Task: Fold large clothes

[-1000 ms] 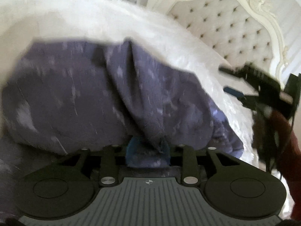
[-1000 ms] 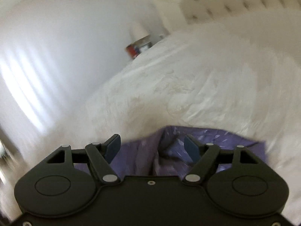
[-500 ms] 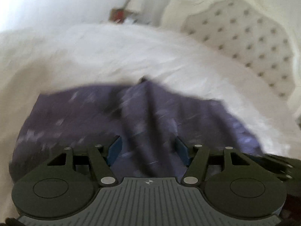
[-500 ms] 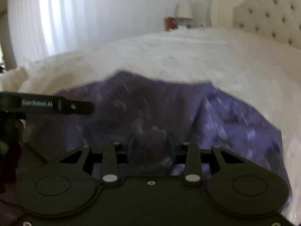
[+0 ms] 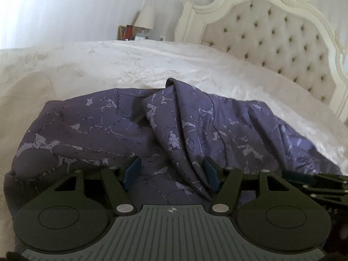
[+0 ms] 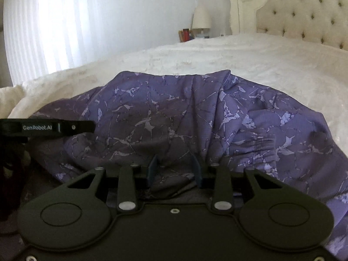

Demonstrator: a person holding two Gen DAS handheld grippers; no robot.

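Observation:
A large purple garment with a pale cracked pattern (image 5: pixel 134 130) lies bunched on the white bedspread (image 5: pixel 134 65); it also shows in the right wrist view (image 6: pixel 174 113). My left gripper (image 5: pixel 170 175) is open and low over the cloth, with a raised fold running past its right finger. My right gripper (image 6: pixel 175 170) is open, narrower, with cloth lying between its jaws. The left gripper shows at the left edge of the right wrist view (image 6: pixel 47 128); the right gripper shows at the right edge of the left wrist view (image 5: pixel 315 184).
A tufted cream headboard (image 5: pixel 271 37) stands at the bed's right end. A nightstand with a lamp (image 5: pixel 144 19) and small items stands behind the bed. A bright curtained window (image 6: pixel 43 32) is at the left.
My left gripper let go of the cloth it was pinching and opened. Both grippers dropped low over the garment, and my right gripper's jaws narrowed. The garment now lies still.

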